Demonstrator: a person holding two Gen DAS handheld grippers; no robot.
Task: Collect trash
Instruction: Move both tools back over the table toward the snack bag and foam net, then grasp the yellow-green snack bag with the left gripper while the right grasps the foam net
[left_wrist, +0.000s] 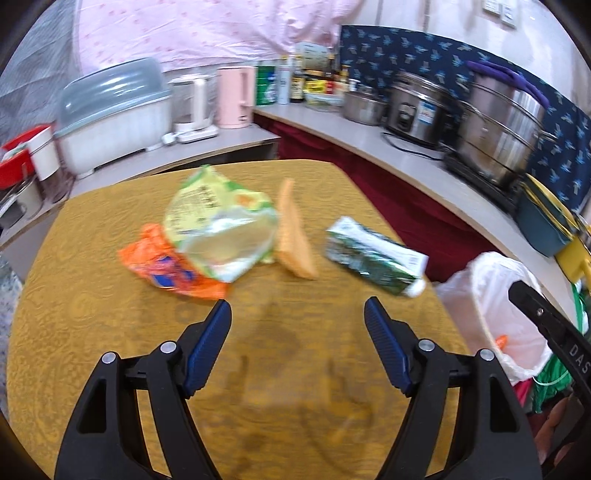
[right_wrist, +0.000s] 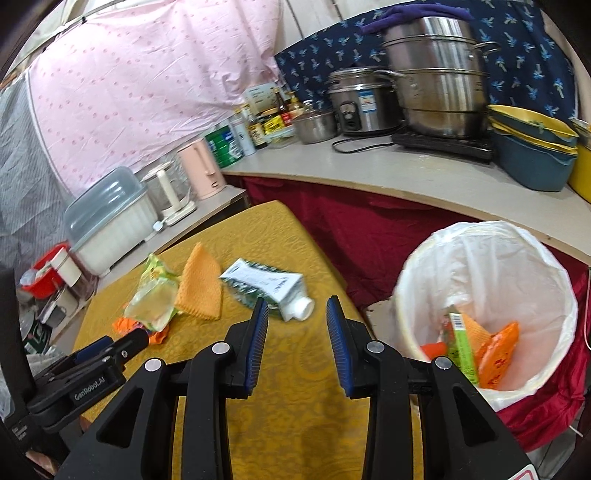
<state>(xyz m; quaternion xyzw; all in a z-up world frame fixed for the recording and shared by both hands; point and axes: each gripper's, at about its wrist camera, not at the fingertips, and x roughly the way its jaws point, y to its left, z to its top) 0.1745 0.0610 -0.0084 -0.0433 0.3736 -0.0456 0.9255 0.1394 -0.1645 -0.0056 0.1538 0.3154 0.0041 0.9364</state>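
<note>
On the yellow table lie an orange wrapper, a green-and-clear plastic bag on top of it, an orange cloth and a green-white tube. My left gripper is open and empty, hovering short of them. My right gripper is open and empty, just before the tube. A white-lined trash bin stands right of the table and holds orange and green wrappers. The bin also shows in the left wrist view.
A counter behind holds steel pots, a rice cooker, bottles, kettles and a covered dish rack. Blue and yellow basins sit at far right. A red cloth hangs under the counter.
</note>
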